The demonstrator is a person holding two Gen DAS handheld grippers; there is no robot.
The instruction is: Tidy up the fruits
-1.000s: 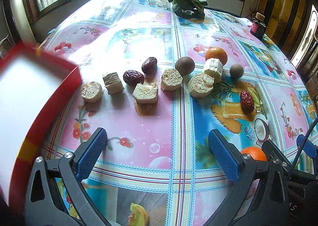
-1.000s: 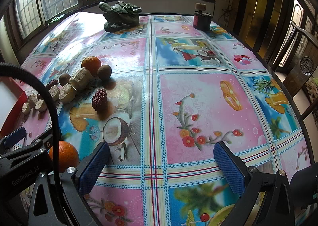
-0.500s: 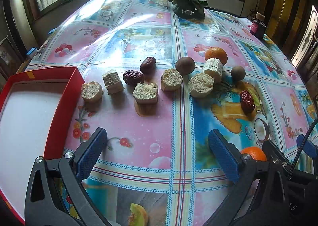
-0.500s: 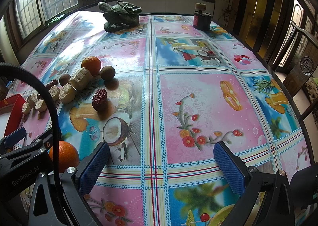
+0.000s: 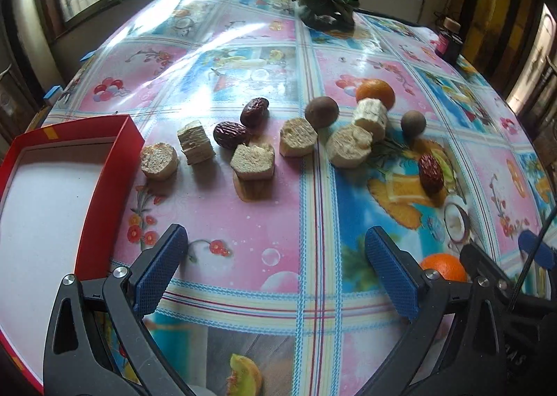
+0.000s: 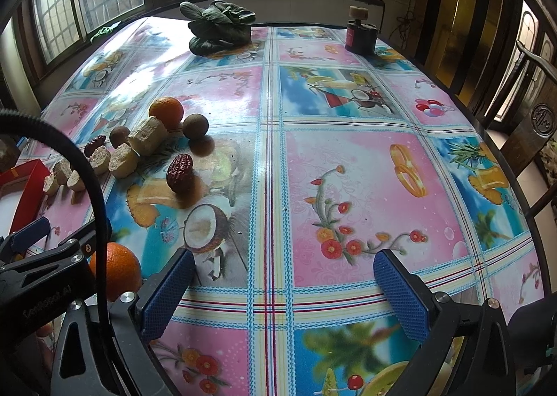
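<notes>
Several pale cut fruit chunks lie in a row on the patterned tablecloth, with dark red dates and brown round fruits among them. One orange sits behind the row; another orange lies close to the right gripper's side. A lone date rests nearer the middle. A red tray with a white inside lies at the left. My left gripper is open, short of the row. My right gripper is open over bare cloth.
A bunch of dark leafy greens and a dark jar stand at the table's far side under the windows. A wooden chair stands by the right edge. The right half of the cloth holds no objects.
The red tray has swung from a blurred, raised position at the left down onto the table beside the chunks. Both grippers have stayed where they were.
</notes>
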